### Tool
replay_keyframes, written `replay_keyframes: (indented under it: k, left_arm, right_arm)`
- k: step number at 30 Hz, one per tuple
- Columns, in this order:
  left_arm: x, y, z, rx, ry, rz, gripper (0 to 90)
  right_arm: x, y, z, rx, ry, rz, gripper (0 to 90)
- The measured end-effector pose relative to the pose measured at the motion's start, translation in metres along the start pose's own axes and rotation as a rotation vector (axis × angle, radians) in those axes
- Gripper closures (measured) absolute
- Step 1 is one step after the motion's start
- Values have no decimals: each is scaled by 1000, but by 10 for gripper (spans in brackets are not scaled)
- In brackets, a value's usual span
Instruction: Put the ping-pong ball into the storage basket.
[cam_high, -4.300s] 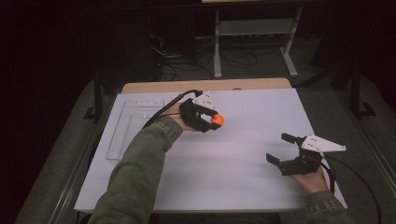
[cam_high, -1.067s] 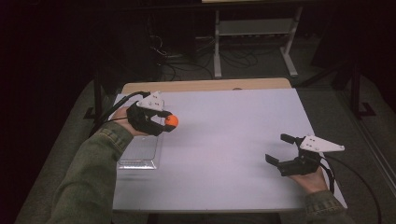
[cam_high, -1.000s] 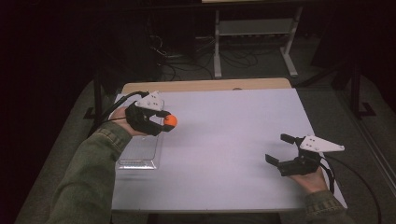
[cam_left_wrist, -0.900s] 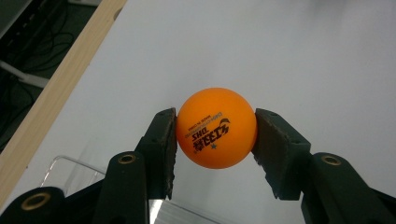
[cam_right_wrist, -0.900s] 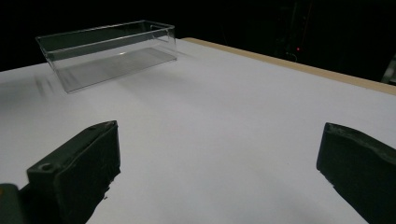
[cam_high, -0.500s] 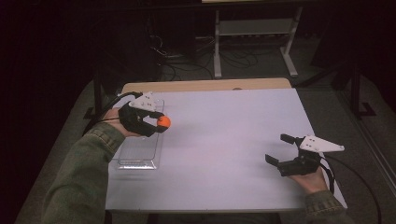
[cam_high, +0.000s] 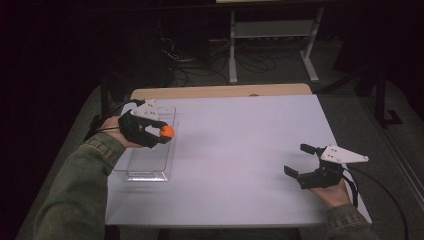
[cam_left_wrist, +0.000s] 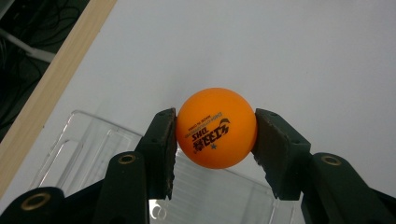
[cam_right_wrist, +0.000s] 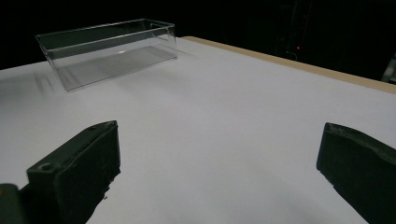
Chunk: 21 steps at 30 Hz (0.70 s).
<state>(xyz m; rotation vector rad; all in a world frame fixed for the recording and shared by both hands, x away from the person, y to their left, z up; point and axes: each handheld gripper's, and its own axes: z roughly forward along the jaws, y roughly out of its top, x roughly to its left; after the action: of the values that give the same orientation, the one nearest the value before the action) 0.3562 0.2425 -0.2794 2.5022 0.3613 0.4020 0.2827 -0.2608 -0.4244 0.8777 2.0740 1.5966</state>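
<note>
An orange table-tennis ball (cam_left_wrist: 216, 127) with dark print is clamped between the black jaws of my left gripper (cam_left_wrist: 215, 149). In the high view that left gripper (cam_high: 162, 132) holds the ball (cam_high: 167, 131) in the air above the right wall of a clear plastic box (cam_high: 131, 172) at the table's left side. The same box (cam_left_wrist: 84, 144) lies under the jaws in the left gripper view. My right gripper (cam_high: 301, 161) rests near the table's front right, open with nothing between its jaws (cam_right_wrist: 217, 172). The clear box (cam_right_wrist: 79, 77) stands far off in the right gripper view.
A white sheet (cam_high: 240, 150) covers the table, with a wooden strip (cam_high: 220, 91) showing along the far edge. Beyond the table the dark floor holds cables and a white metal stand (cam_high: 272, 30).
My left gripper has carried the ball leftward from the table's middle to above the clear box. The white sheet and box have shifted to the right. The right gripper has stayed put.
</note>
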Motion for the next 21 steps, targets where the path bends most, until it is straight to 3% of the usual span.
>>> replay_keyframes:
  k: [14, 21]
  left_arm:
    - [3, -13, -11, 56, 23, -6, 502]
    - [2, -17, -8, 107, -2, 1, 502]
  right_arm:
    - [1, 0, 1, 6, 3, 2, 0]
    - [0, 0, 1, 9, 4, -3, 0]
